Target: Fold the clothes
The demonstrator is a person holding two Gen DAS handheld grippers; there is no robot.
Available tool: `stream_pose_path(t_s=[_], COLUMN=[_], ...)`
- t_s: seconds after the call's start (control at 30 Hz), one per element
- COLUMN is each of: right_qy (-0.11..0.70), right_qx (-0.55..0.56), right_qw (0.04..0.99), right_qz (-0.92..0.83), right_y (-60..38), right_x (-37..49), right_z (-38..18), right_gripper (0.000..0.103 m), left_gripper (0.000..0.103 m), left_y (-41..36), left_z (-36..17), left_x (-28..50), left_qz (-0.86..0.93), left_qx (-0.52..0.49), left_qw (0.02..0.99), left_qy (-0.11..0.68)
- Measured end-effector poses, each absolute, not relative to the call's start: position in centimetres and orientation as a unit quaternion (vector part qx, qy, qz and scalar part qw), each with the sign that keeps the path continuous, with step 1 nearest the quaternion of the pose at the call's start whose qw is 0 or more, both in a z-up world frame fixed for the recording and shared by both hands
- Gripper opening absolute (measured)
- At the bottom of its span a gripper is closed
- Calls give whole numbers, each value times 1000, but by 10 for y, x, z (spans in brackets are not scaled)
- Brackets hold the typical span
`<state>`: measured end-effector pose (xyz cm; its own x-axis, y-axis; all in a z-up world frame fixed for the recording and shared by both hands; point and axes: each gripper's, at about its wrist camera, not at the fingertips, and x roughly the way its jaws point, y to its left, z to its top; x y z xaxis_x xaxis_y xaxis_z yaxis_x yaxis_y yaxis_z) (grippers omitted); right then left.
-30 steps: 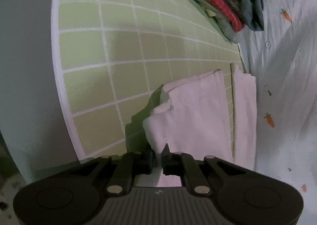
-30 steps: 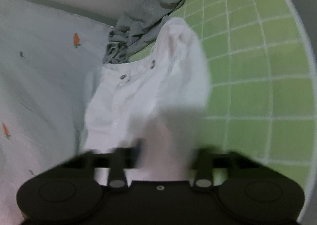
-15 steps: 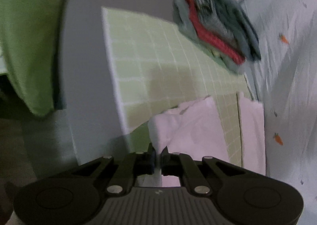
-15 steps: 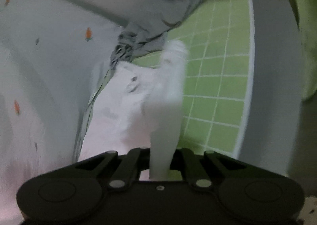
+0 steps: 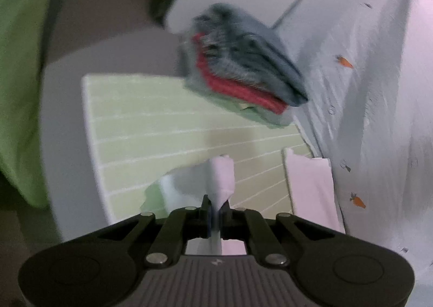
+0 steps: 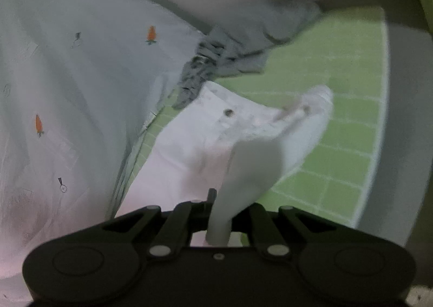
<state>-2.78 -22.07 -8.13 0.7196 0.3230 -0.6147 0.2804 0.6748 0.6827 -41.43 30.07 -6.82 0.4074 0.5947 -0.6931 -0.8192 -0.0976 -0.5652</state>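
A white garment with a dark button lies on a green checked mat. My right gripper is shut on a bunched edge of it, which rises as a pale fold from between the fingers. In the left wrist view the same white garment stands up in a narrow pinch, with my left gripper shut on it. Another strip of the white cloth lies flat at the mat's right edge. Both held edges are lifted off the mat.
A stack of folded clothes, grey over red over pale green, sits at the mat's far corner. A crumpled grey garment lies at the other far end. A pale sheet with carrot prints borders the mat. Green fabric hangs at left.
Both grippers have risen with the white garment pinched in them, so the mat looks farther away. The held cloth has drawn up into narrower folds, and both views have rolled.
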Motion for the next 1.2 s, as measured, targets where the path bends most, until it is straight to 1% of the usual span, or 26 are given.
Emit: stream_pose_path(t_s=[0.2,0.4,0.53,0.6,0.67,0.7,0.73,0.77,0.8,0.83,0.87,0.9,0.93,0.97,1.03,1.2], right_qy=[342,342,380,385,383,382,388,393,406,411,415,400,380,366,355,364], right_qx=[373,383,381,393,380,374,354,333,318,306,293,282,267,253,226,196], right_qw=[862,858,843,835,842,845,851,857,856,859,861,872,886,895,907,908], right_qz=[33,20,11,8,7,6,-2,-9,-15,-7,1,12,16,17,8,-61], right_y=[-182,-145,-118,-102,-83,-74,-64,-54,-48,-44,-39,-37,-35,-35,-34,-47], right_x=[21,89,167,212,256,278,299,320,334,340,346,343,334,325,302,234], right_z=[-57,-53,-63,-75,-87,-93,-99,-104,-109,-112,-114,-115,-115,-116,-117,-124], right_gripper=[4,4,4,4,6,9,13,16,18,23,44,62,91,99,99,101], left_gripper=[5,5,5,5,10,23,31,34,41,53,62,78,82,82,82,85], left_y=[349,420,483,519,552,567,581,589,593,592,591,590,589,587,584,580], left_z=[-44,-21,-20,-25,-36,-45,-55,-62,-69,-76,-84,-91,-99,-108,-126,-167], left_x=[-347,-245,-157,-105,-53,-28,-6,10,18,15,13,11,5,-6,-29,-73], left_qz=[513,484,449,430,408,399,394,396,401,407,413,419,428,442,468,507], left_qx=[-480,-446,-427,-411,-395,-388,-384,-383,-381,-377,-373,-369,-368,-371,-380,-421], left_qw=[702,743,772,788,806,814,814,809,806,805,804,803,798,786,761,699], left_qy=[115,125,144,160,163,167,184,203,211,211,210,210,213,223,241,277])
